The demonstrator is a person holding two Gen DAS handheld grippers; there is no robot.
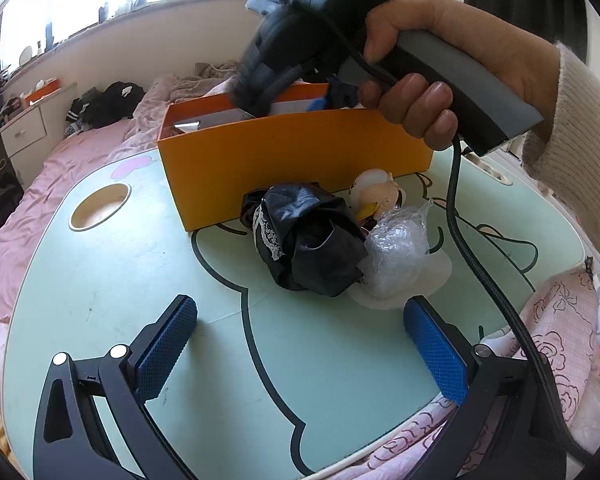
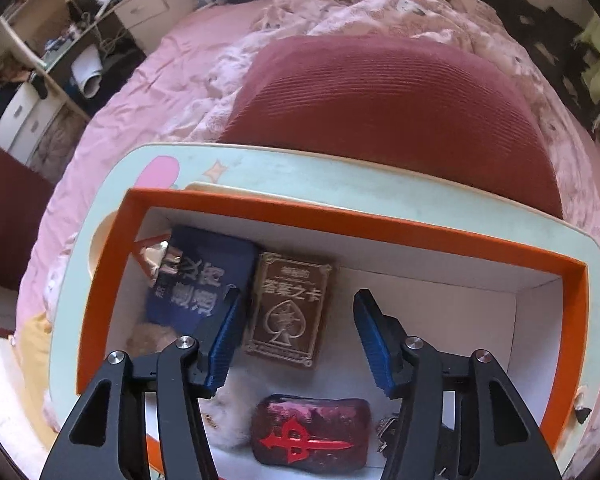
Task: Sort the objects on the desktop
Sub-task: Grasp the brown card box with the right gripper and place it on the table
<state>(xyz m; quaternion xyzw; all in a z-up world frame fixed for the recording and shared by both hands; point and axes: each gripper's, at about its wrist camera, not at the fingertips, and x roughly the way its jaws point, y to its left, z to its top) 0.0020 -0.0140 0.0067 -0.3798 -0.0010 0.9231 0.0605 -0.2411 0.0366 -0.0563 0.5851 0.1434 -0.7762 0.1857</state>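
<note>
An orange box [image 1: 284, 160] stands on the pale green lap table [image 1: 100, 280]. In front of it lie a crumpled black cloth with lace [image 1: 312, 240], a bubble-wrap bundle [image 1: 400, 244] and a small doll figure [image 1: 376, 192]. My left gripper [image 1: 300, 348] is open and empty above the table, short of the cloth. My right gripper [image 2: 296, 332] is open and empty over the inside of the box [image 2: 340, 216], above a brown card box [image 2: 290, 308]. A blue card box [image 2: 204, 276], a dark red pouch [image 2: 312, 432] and a furry thing [image 2: 232, 412] lie inside too.
The table sits on a bed with pink sheets [image 1: 40, 184]. A dark red cushion [image 2: 400, 120] lies behind the table. The right gripper's black cable [image 1: 460, 232] hangs across the table's right side. A round cup hole [image 1: 100, 204] is at the table's left.
</note>
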